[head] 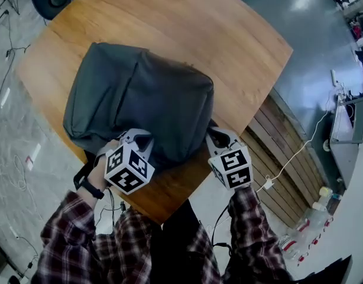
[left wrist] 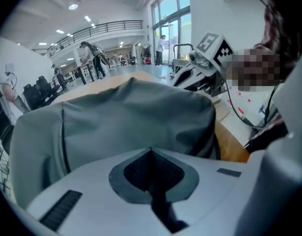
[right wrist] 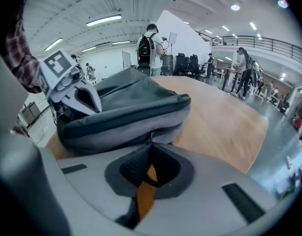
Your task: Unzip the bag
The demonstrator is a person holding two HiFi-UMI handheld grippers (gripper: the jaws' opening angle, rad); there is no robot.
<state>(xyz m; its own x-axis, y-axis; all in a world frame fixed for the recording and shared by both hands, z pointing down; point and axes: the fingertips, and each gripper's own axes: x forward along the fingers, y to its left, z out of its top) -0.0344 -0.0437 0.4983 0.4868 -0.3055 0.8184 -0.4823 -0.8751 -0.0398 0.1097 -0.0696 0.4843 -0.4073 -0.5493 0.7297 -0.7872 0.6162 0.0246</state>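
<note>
A grey backpack (head: 140, 93) lies flat on the round wooden table (head: 229, 46). My left gripper (head: 138, 138) sits at the bag's near edge. In the left gripper view its jaws (left wrist: 151, 150) are together against the grey fabric (left wrist: 116, 117), with something dark between them. My right gripper (head: 219, 136) is at the bag's near right corner. In the right gripper view its tips (right wrist: 151, 145) meet right at a small zipper pull (right wrist: 151, 135) on the bag's side (right wrist: 126, 112). Wood and a thin dark loop show behind the tips.
The table's near edge runs just under both grippers. A slatted wooden panel (head: 288, 152) and a white cable (head: 297, 152) lie on the floor to the right, with bottles (head: 311, 220) further down. People (right wrist: 151, 48) stand far off in the hall.
</note>
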